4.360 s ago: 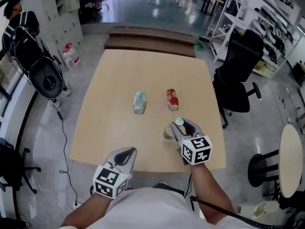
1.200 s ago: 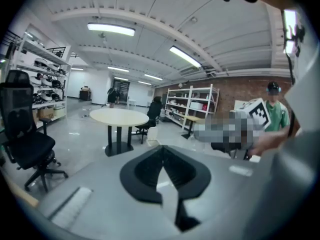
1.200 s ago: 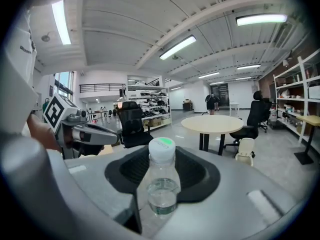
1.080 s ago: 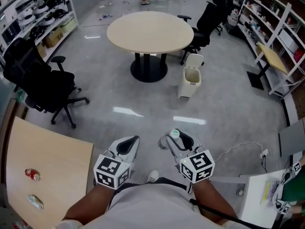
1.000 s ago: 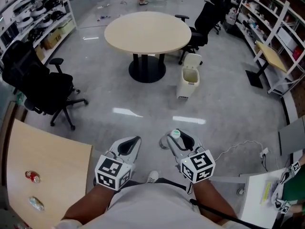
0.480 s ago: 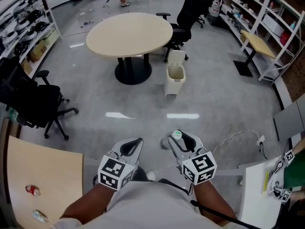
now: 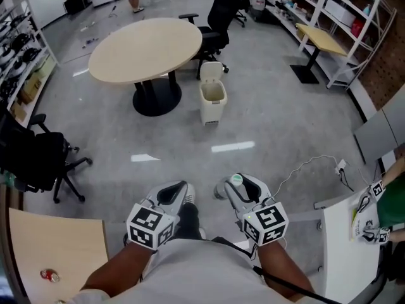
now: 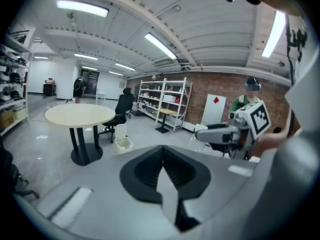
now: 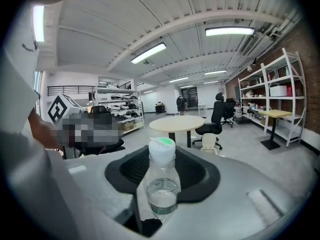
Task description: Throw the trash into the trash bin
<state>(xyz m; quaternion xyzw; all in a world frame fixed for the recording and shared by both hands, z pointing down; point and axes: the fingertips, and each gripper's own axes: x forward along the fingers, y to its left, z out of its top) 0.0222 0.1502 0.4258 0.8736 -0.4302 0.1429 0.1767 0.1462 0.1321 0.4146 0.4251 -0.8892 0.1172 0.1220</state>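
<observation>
Right hand-held gripper clamps 1 clear plastic bottle (white round cap); left hand-held gripper closed, empty.

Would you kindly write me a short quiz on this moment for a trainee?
1. True or false: the left gripper grips the bottle.
2. The bin stands: A) beside the table B) on it C) under it.
3. The bin's lid is ____.
Key: 1. False: the right gripper grips it, and the left is shut on nothing. 2. A. 3. Open.
</observation>
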